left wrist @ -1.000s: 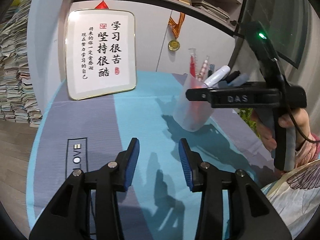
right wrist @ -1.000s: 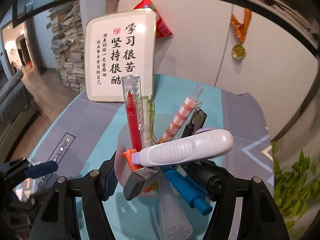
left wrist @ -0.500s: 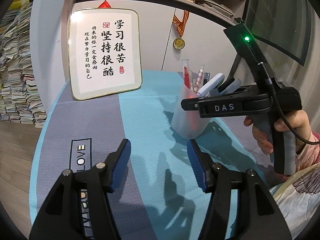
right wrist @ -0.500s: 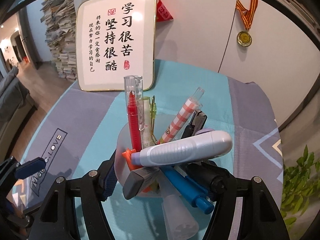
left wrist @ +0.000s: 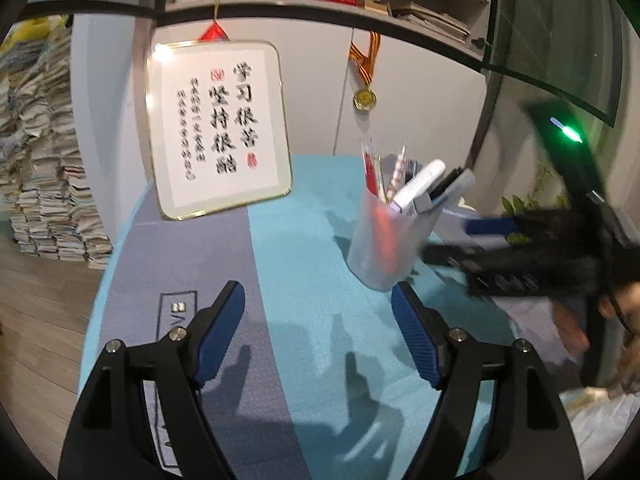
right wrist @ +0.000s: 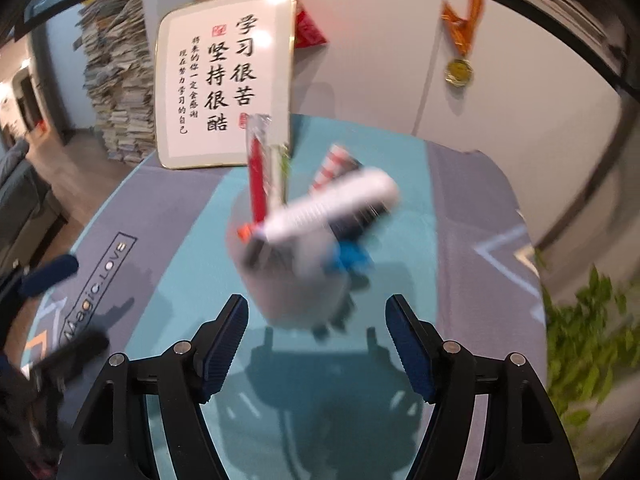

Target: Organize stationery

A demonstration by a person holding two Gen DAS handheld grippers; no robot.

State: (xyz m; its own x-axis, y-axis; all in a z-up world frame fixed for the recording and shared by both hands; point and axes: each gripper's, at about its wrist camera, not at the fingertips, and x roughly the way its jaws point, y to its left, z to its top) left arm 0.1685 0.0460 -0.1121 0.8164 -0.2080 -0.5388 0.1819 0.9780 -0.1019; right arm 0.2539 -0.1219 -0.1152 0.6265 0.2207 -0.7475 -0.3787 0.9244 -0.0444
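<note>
A frosted pen cup (left wrist: 384, 248) stands upright on the blue and grey mat (left wrist: 296, 264), full of stationery: a red pen (left wrist: 370, 170), a checked pen, a white correction tape (left wrist: 418, 186) and dark markers. In the right wrist view the cup (right wrist: 296, 280) is blurred, just beyond my right gripper (right wrist: 316, 328), which is open and empty. The right gripper also shows in the left wrist view (left wrist: 492, 236), right of the cup. My left gripper (left wrist: 318, 318) is open and empty, over the mat left of the cup.
A framed calligraphy board (left wrist: 218, 128) leans on the wall behind the mat. A medal (left wrist: 364, 98) hangs on the wall. Paper stacks (left wrist: 36, 168) stand at the left, a green plant (right wrist: 580, 340) at the right, bookshelves above.
My right gripper let go of the pen cup and pulled back; the cup now stands free on the mat. My left gripper opened wider and drew back.
</note>
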